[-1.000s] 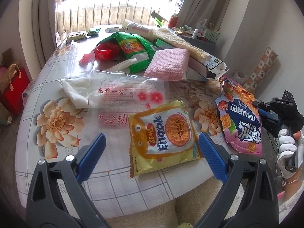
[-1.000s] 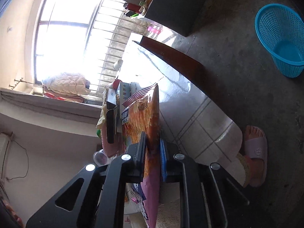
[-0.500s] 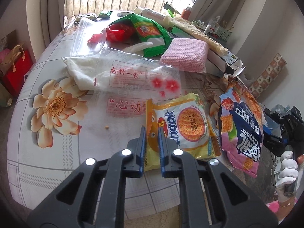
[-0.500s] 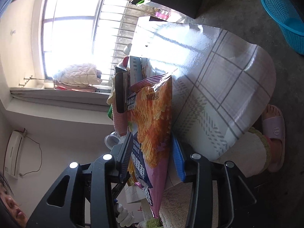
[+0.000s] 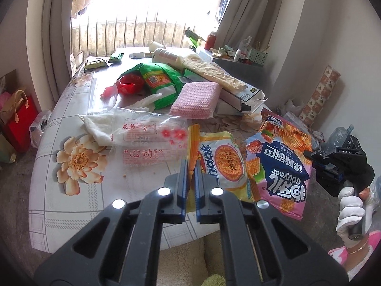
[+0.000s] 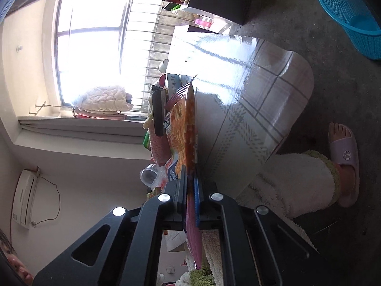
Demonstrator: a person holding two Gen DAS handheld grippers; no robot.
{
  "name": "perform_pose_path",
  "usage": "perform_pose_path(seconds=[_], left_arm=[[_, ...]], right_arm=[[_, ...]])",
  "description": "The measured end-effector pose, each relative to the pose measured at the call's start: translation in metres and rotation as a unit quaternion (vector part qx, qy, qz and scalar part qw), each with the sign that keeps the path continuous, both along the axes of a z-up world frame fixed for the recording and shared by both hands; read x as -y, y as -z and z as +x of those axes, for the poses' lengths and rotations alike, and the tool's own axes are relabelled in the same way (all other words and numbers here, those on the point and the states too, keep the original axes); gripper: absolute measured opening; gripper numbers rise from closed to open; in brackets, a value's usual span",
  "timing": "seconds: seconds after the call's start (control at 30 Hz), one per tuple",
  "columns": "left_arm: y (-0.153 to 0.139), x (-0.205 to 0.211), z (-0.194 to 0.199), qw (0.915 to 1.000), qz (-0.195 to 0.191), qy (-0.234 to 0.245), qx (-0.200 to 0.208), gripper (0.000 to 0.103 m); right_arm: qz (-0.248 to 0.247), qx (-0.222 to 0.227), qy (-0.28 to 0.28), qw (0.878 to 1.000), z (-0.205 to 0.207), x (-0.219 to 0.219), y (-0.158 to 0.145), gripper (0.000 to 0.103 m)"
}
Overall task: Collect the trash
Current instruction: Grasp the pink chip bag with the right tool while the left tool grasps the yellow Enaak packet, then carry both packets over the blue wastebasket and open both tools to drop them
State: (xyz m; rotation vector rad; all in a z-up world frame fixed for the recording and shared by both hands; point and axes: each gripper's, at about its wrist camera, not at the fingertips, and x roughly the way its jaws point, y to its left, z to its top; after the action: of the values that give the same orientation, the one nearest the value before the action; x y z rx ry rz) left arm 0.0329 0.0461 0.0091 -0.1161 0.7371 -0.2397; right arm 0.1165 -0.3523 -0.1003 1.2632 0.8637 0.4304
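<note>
The left gripper (image 5: 191,166) pinches the left edge of the yellow noodle packet (image 5: 225,164), its jaws drawn narrow on the wrapper, which is lifted at that edge above the table (image 5: 71,202) near its front rim. The right gripper (image 6: 190,186) is clamped tight on the pink chip bag (image 6: 184,128); from the left wrist camera that bag (image 5: 282,164) hangs just right of the noodle packet, at the table's right edge, with the gloved right hand (image 5: 352,214) gripping the handle below. More litter lies further back: a clear printed plastic bag (image 5: 145,140), a pink sponge cloth (image 5: 196,100), a green wrapper (image 5: 162,83). A blue basket (image 6: 350,12) stands on the floor, well apart from the table.
</note>
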Motion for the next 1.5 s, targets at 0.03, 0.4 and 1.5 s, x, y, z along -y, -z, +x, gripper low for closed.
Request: perform_pose_path(seconds=[0.03, 0.4, 1.5], left_arm=[[-0.008, 0.007, 0.0, 0.9999, 0.0, 0.011, 0.01, 0.004], [-0.067, 0.198, 0.077, 0.9767, 0.013, 0.209, 0.045, 0.004], [0.157, 0.593, 0.279, 0.9155, 0.169, 0.337, -0.142, 0.058]], right_arm=[[0.0, 0.009, 0.009, 1.0, -0.006, 0.009, -0.005, 0.005], [-0.111, 0.055, 0.223, 0.967, -0.072, 0.169, -0.069, 0.005], [-0.253, -0.187, 0.373, 0.873, 0.03, 0.315, 0.126, 0.049]])
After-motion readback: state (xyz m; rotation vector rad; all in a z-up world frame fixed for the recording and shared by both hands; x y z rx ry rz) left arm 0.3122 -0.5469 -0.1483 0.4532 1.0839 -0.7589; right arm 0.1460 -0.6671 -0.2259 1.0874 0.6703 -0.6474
